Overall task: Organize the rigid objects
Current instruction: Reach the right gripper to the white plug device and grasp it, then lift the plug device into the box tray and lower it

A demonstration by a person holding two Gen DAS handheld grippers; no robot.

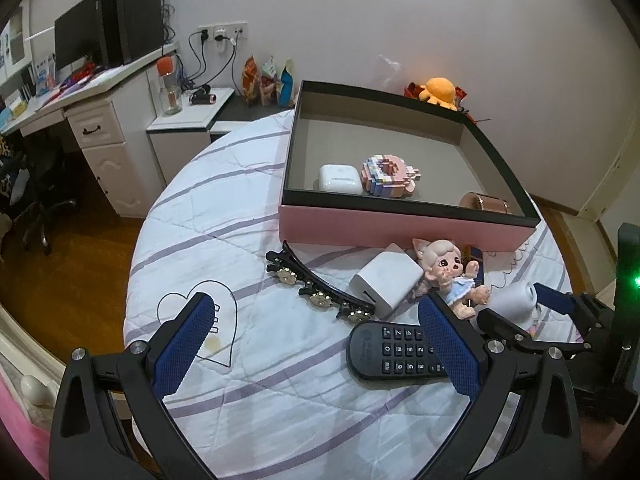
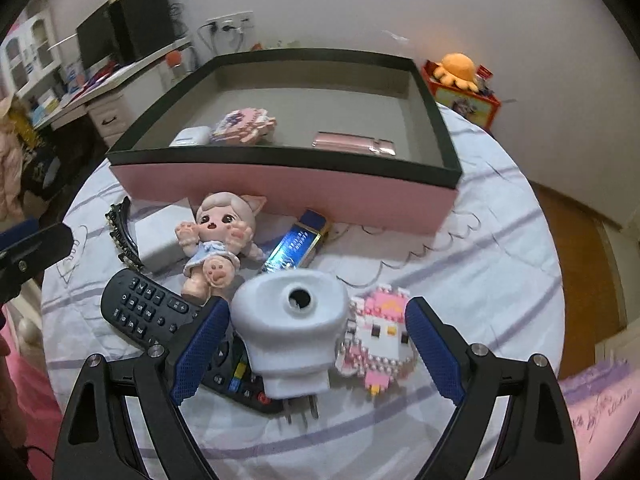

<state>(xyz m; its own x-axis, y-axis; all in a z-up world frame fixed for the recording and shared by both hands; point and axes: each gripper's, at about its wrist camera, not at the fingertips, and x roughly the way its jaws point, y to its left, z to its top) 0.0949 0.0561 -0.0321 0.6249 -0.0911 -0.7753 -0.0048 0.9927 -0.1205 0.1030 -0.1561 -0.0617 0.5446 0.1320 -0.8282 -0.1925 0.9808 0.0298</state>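
Observation:
A pink box with a black rim (image 1: 400,232) (image 2: 280,196) stands on the quilted table. In it lie a white earbud case (image 1: 338,178), a brick donut (image 1: 386,176) and a rose-gold item (image 2: 352,142). In front lie a doll (image 1: 452,276) (image 2: 218,236), a white charger (image 1: 386,280), a black hair clip (image 1: 316,284), a black remote (image 1: 396,350) (image 2: 140,308), a blue lighter (image 2: 296,244), a white plug-in device (image 2: 292,320) and a pink brick figure (image 2: 384,336). My left gripper (image 1: 316,344) is open above the quilt. My right gripper (image 2: 316,344) is open around the plug-in device, apart from it.
A white desk with a monitor (image 1: 92,80) and a low cabinet with a bottle (image 1: 170,88) stand at the back left. An orange plush (image 1: 438,92) (image 2: 458,68) sits behind the box. Wooden floor lies beyond the table's edges.

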